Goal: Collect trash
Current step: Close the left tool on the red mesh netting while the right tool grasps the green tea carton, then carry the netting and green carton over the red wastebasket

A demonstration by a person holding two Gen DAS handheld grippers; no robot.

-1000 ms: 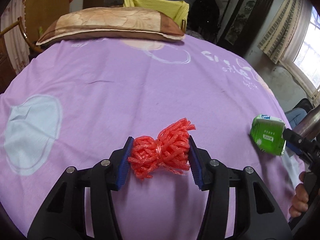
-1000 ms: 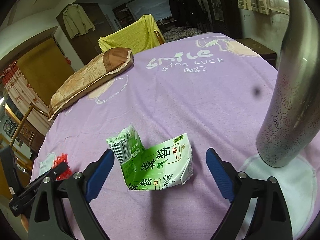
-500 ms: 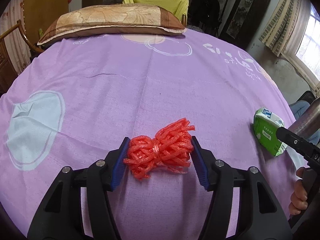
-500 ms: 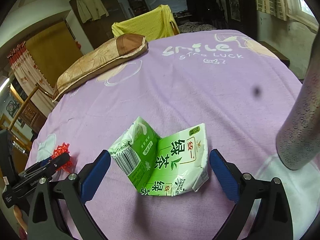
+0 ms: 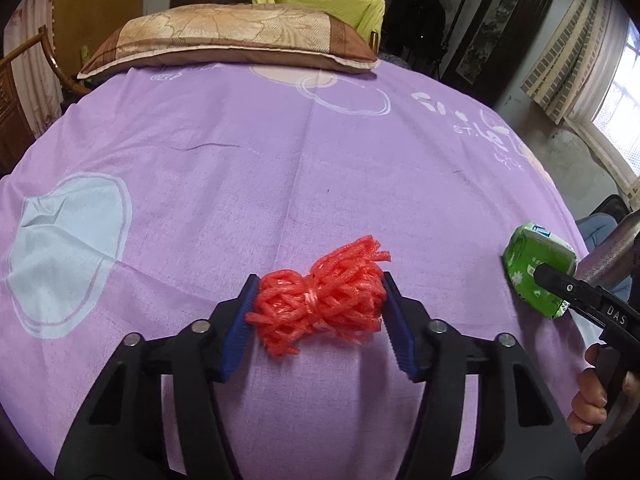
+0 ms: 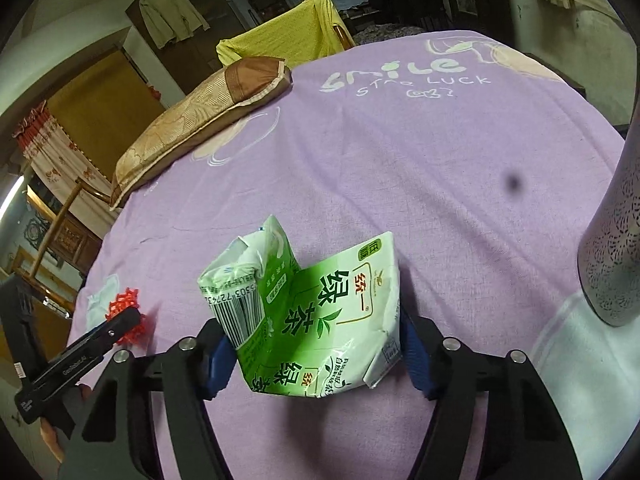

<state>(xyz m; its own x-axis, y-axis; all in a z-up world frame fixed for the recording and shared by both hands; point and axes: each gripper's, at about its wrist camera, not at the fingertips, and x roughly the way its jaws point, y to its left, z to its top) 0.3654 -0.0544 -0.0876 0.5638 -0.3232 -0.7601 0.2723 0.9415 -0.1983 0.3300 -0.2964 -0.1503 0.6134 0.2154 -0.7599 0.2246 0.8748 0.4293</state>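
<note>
The green carton (image 6: 320, 320) reads "统一 绿茶"; the purple bedsheet (image 6: 400, 152) reads "smile".

purple bedsheet (image 5: 280, 168), brown pillow (image 5: 232, 40), curtained window (image 5: 616, 92), perhaps daylight

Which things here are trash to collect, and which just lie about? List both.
For the job:
- red foam net, clamped in the left hand-held gripper
- crushed green tea carton, clamped in the right hand-held gripper

Lying about:
- pillow
- purple bedsheet
- yellow cloth
- metal cylinder
</note>
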